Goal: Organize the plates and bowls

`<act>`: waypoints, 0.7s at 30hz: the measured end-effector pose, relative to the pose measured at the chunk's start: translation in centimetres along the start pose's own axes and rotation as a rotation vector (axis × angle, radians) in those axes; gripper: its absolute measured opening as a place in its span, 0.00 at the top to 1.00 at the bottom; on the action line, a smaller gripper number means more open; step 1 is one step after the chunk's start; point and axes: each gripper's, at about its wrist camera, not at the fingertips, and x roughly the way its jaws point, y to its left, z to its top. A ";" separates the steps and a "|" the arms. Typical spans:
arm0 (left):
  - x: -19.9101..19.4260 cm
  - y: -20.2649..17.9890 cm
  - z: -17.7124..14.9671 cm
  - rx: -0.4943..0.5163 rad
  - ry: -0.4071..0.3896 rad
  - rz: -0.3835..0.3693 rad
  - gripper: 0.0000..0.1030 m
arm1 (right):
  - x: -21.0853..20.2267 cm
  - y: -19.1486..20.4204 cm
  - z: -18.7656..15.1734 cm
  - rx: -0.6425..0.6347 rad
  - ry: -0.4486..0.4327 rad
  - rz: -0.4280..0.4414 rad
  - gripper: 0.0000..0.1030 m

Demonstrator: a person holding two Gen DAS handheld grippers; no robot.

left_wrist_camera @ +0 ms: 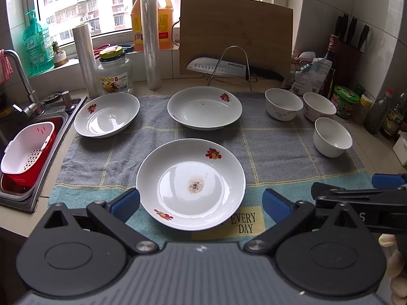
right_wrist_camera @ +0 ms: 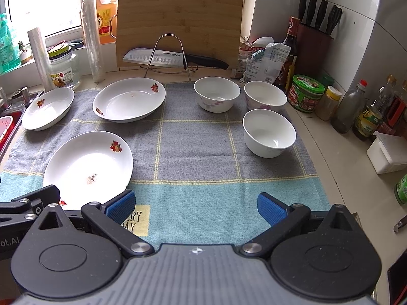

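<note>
A gray and blue towel (right_wrist_camera: 193, 152) covers the counter, and its middle is bare, so there is room to move there. The sink (left_wrist_camera: 38, 152) sits at the towel's left edge with a red and white basket (left_wrist_camera: 28, 150) in it.

Three plates lie on the left part of the towel, apart from each other. The near plate (left_wrist_camera: 190, 183) has a brown spot in its middle. The far left plate (left_wrist_camera: 106, 114) hangs a little over the towel's edge. The back plate (left_wrist_camera: 204, 108) has small marks in it.

Three bowls stand on the right, close together: back bowl (right_wrist_camera: 217, 94), corner bowl (right_wrist_camera: 265, 96) and near bowl (right_wrist_camera: 269, 132). All three look empty.

Behind them a knife (right_wrist_camera: 162, 58) lies on a wire rack (right_wrist_camera: 168, 56) against a wooden board (right_wrist_camera: 180, 20). Jars and bottles (right_wrist_camera: 368, 117) crowd the right side.

The left claw (left_wrist_camera: 201, 202) is wide open around the near plate's front. The right claw (right_wrist_camera: 195, 204) is wide open over the bare towel, holding nothing.
</note>
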 end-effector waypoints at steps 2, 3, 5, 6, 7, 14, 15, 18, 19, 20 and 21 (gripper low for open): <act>0.0 0.0 0.0 0.000 -0.001 -0.001 0.01 | 0.0 0.0 0.0 -0.001 0.000 0.000 0.00; -0.1 0.0 0.0 -0.001 -0.001 -0.001 0.01 | 0.0 0.0 0.0 -0.001 -0.002 0.000 0.00; -0.1 0.0 0.1 -0.001 -0.001 -0.001 0.01 | -0.1 0.1 0.0 -0.002 -0.004 0.001 0.00; -0.1 0.0 0.1 -0.001 -0.001 0.000 0.01 | -0.2 0.1 0.0 -0.002 -0.004 0.002 0.00; -0.3 0.0 0.1 -0.002 -0.003 0.000 0.01 | -0.3 0.1 -0.1 -0.003 -0.005 0.002 0.00; -0.4 0.1 0.1 -0.002 -0.004 -0.001 0.01 | -0.3 0.1 -0.1 -0.006 -0.006 0.001 0.00; -0.4 0.1 0.1 -0.002 -0.004 -0.001 0.01 | -0.3 0.1 -0.1 -0.006 -0.006 0.000 0.00; -0.4 0.1 0.2 -0.002 -0.004 -0.001 0.01 | -0.4 0.1 -0.1 -0.007 -0.007 0.001 0.00; -0.4 0.1 0.1 -0.002 -0.004 -0.001 0.01 | -0.4 0.1 -0.1 -0.006 -0.007 0.000 0.00; -0.4 0.1 0.1 -0.002 -0.004 -0.001 0.01 | -0.4 0.1 -0.1 -0.006 -0.006 0.000 0.00; -0.4 0.1 0.1 -0.002 -0.004 -0.001 0.01 | -0.4 0.1 -0.1 -0.006 -0.006 0.000 0.00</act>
